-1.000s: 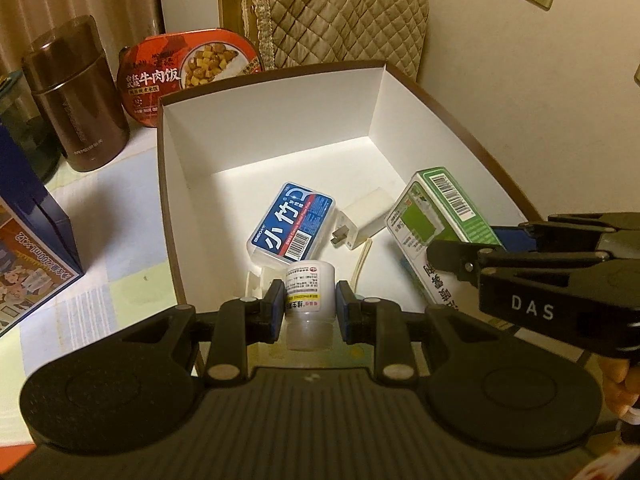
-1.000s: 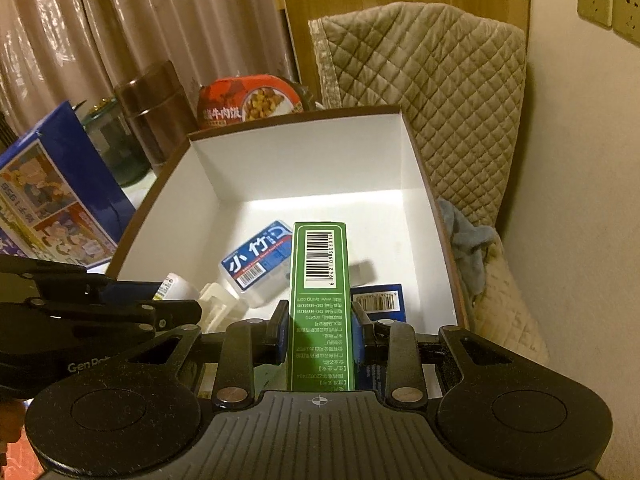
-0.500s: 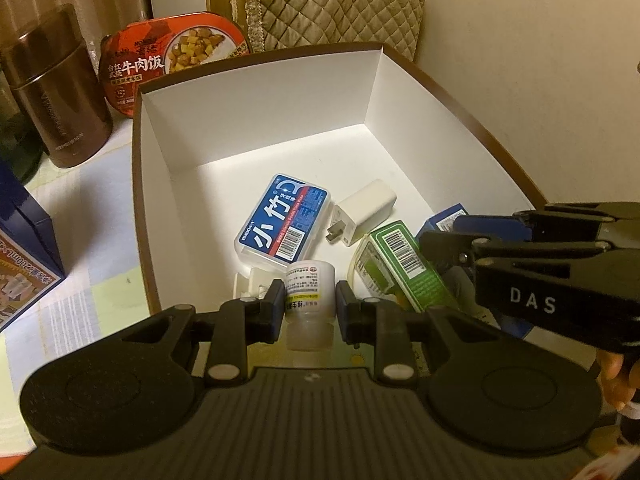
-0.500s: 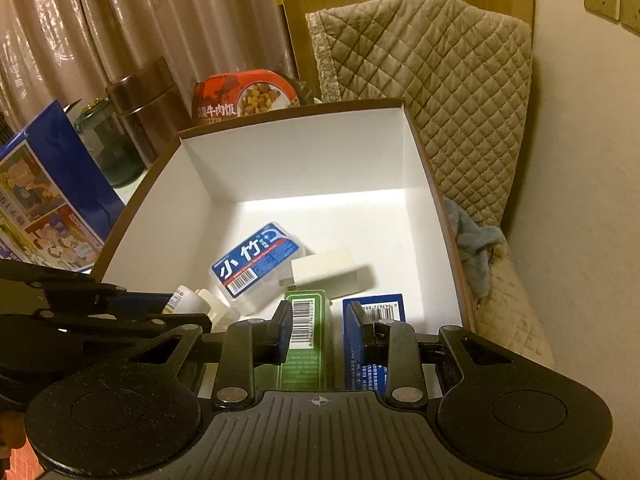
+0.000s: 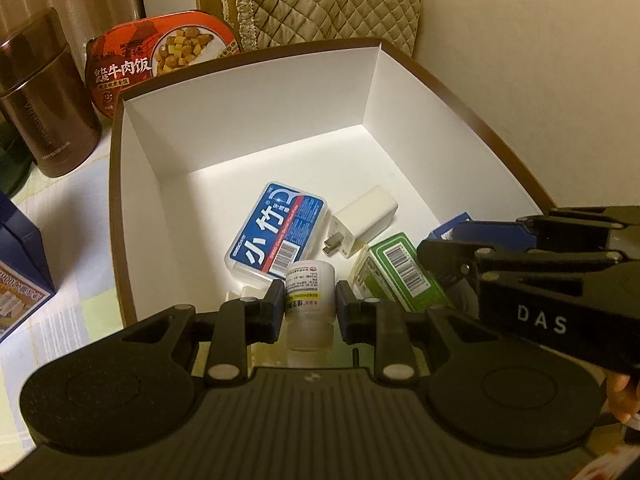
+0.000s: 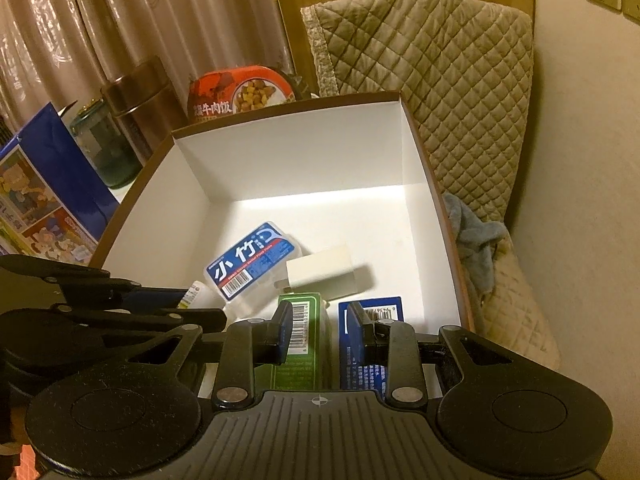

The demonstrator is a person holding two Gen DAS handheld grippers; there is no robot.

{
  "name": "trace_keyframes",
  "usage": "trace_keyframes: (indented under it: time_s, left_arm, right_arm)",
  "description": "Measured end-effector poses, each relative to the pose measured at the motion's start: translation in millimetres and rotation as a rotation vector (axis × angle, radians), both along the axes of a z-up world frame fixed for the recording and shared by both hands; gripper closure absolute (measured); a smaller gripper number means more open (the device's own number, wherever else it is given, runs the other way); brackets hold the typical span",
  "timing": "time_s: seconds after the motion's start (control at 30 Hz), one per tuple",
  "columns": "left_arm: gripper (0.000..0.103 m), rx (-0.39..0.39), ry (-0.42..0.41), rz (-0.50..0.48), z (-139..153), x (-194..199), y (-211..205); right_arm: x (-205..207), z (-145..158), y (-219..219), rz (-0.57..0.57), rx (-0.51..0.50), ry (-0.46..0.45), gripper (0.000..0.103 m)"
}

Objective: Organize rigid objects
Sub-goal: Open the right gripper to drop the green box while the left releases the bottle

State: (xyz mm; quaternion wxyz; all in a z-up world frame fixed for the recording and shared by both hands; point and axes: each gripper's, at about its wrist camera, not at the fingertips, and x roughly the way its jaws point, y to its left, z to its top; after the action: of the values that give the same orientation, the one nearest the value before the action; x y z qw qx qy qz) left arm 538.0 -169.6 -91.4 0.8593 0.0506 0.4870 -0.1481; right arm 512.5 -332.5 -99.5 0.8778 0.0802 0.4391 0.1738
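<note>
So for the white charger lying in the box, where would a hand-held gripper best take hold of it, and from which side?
Probably from above, across the two long flat sides of the white charger's body. It lies flat on the floor of the box, prongs towards the blue-labelled case. Its far end looks clear of the green carton.

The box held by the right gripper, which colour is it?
Green box, with a white barcode panel; the right wrist view shows it best.
</note>
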Motion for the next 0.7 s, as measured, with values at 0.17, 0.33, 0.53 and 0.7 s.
trace_keyframes:
  time_s: [0.17,0.33,0.53,0.7]
  left_arm:
    - [0.069,-0.007,-0.027,-0.006,2,3,-3]
    - [0.064,-0.009,-0.025,-0.002,3,-1,2]
    - [0.063,-0.020,-0.029,0.008,9,-8,9]
    - [0.061,-0.032,-0.046,0.017,20,-18,12]
  right_arm:
    - [1,0,1,0.005,-0.003,-0.003,0.076]
    - [-3,3,1,0.022,-0.013,-0.003,0.075]
    - [-10,8,2,0.048,-0.006,-0.016,0.062]
    - [-20,13,2,0.055,-0.011,-0.020,0.053]
